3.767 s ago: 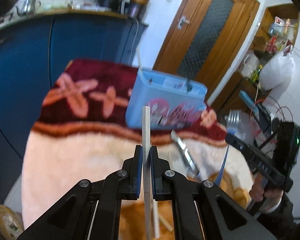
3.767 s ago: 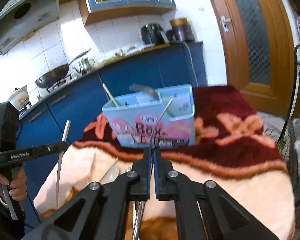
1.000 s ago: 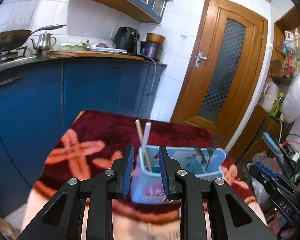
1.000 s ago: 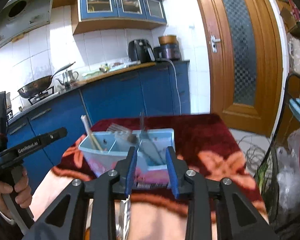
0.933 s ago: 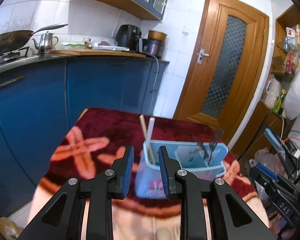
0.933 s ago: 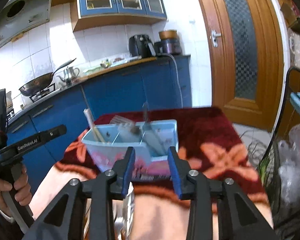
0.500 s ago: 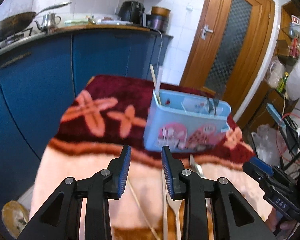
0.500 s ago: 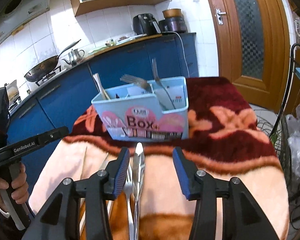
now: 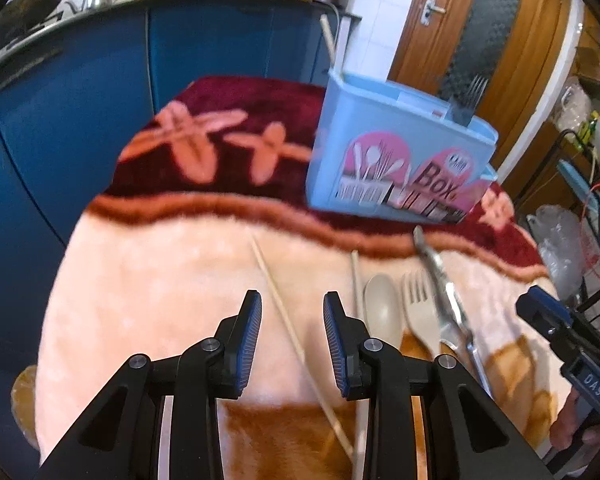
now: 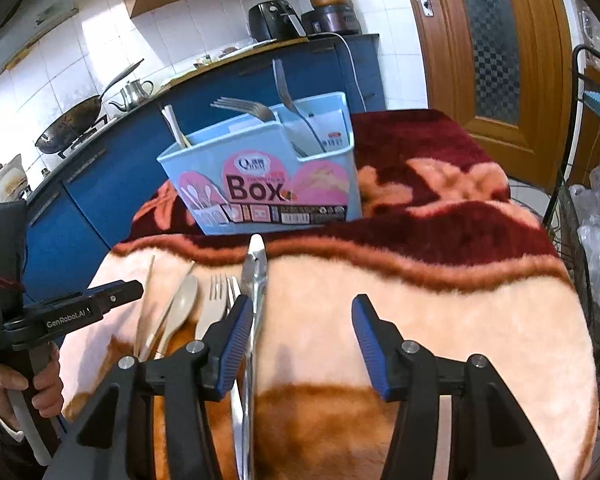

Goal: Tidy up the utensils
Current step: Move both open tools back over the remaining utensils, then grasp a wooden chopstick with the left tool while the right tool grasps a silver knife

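Covering the tabletop: a plush, fuzzy blanket (image 10: pixel 440 304), cream near, dark red with salmon flower shapes far, an orange band nearest.

Standing on the dark red part at the far side: a light blue plastic utensil box (image 10: pixel 268 184) (image 9: pixel 396 160), rectangular, split into compartments, its front printed with pink arches and the word "Box". Sticking up out of it: two metal forks (image 10: pixel 240 106) with tines upward in the right-hand compartments, and pale chopsticks (image 10: pixel 174 126) leaning in the left compartment.

Hovering over the cream area with its claw spread wide and gripping nothing: the right gripper (image 10: pixel 296 320), black with ribbed blue pads. Hovering to the left, its claw likewise parted and empty: the left gripper (image 9: pixel 292 320), also seen from the right wrist camera (image 10: pixel 136 290).

Lying flat on the cream fabric, long axes all running near to far:
- shiny metal tongs (image 10: pixel 254 280) (image 9: pixel 444 292), tip pointing toward the box, passing just beside the right claw's left finger;
- a beige fork (image 9: pixel 420 308) (image 10: pixel 216 304), tines far;
- a beige spoon (image 9: pixel 382 308) (image 10: pixel 182 300), oval bowl far;
- a thin wooden chopstick (image 9: pixel 284 316) running diagonally between the left claw's fingers, another (image 9: pixel 355 280) just beside the spoon.
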